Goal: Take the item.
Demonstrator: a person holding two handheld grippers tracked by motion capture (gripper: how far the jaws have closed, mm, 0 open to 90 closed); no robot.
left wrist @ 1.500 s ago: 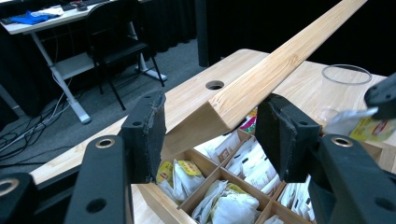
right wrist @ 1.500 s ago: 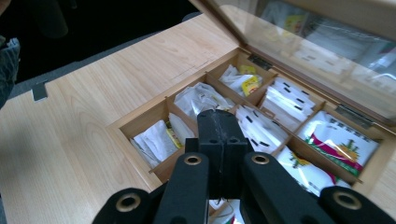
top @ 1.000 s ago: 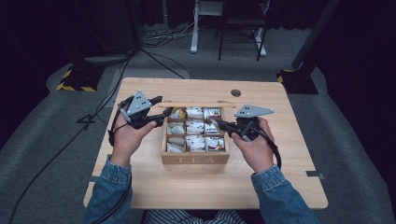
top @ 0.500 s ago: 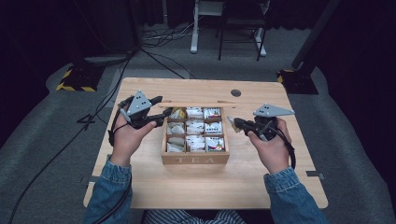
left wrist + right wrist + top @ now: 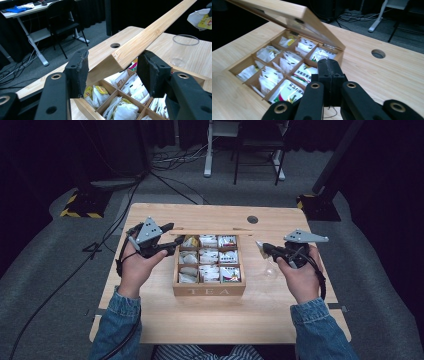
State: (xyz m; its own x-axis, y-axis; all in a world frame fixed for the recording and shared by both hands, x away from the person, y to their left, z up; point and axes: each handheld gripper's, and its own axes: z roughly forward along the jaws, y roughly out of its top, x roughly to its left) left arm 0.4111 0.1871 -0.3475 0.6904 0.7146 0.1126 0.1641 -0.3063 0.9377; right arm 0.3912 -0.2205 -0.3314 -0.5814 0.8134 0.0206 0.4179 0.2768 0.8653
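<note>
A: What is the left gripper [image 5: 170, 237] doing?

B: Its two black jaws are on both sides of the lid [image 5: 140, 47] of the tea box. In the left gripper view the lid's corner sits between the pads [image 5: 79, 72] near the middle of the frame. I cannot tell if the pads press on the wood or just stand beside it.

A: And the lid?

B: It is lifted up and tilted. In the high view it looks like a thin wooden strip along the back edge of the box, just above the middle of the frame.

A: What about the right gripper [image 5: 264, 247]?

B: Its jaws are squeezed tight together. A tea bag [image 5: 260, 244] is pinched at the tips. In the left gripper view you can see that bag, white and yellow, in the upper right corner.

A: Where is that gripper?

B: Right of the box, in the middle right of the high view, above a clear plastic cup [image 5: 269, 270].

A: And the box?

B: The tea box [image 5: 209, 290] stands in the middle of the table [image 5: 210, 320]. It has little square parts full of tea bags. In the right gripper view it is in the left half of the frame, with the lid over it
</note>
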